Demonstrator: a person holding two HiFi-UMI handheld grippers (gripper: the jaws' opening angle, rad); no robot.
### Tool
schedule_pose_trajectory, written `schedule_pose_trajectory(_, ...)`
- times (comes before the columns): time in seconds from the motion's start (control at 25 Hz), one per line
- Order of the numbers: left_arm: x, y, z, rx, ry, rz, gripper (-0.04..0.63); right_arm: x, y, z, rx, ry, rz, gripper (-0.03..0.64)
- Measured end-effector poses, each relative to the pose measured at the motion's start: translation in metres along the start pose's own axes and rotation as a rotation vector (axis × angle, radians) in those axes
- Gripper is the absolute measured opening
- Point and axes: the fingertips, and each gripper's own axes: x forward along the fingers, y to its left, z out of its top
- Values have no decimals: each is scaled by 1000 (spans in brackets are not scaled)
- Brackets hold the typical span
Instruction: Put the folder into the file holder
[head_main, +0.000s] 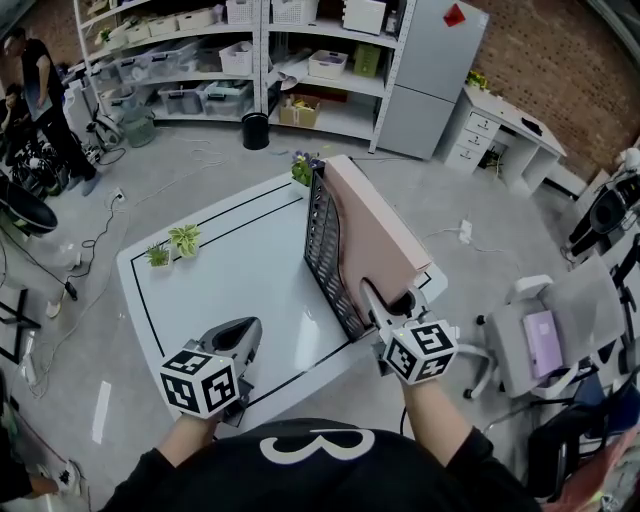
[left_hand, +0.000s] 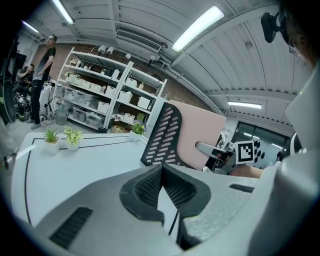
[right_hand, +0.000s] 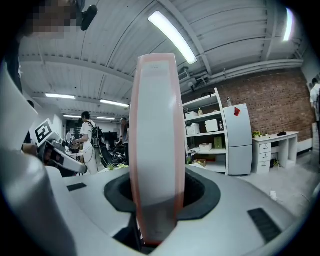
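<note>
Right hand-held gripper clamped on folder near end; folder upright on edge, long axis straight ahead of jaws, file holder wall just left; left hand-held gripper closed, empty, farther off

White table: black file holder, small potted plants.

Left gripper: jaws closed together, nothing between. Table ahead. File holder upright at 12 o'clock; folder behind it at 1 o'clock; right gripper at 2 o'clock; potted plants at 10 o'clock
</note>
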Motion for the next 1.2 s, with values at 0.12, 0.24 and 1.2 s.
schedule_pose_trajectory(0.12,-1,-4,1,1,0,-1,6,-1,1,-1,-12,12,2,148)
schedule_pose_trajectory(0.24,-3,-9,0,2,-4,2,6,-3,1,-1,-9,23,-3,161)
schedule_pose_trajectory(1.2,-31,-156,10,50,-77,-112,6,-148,51,43,104,62,308,14)
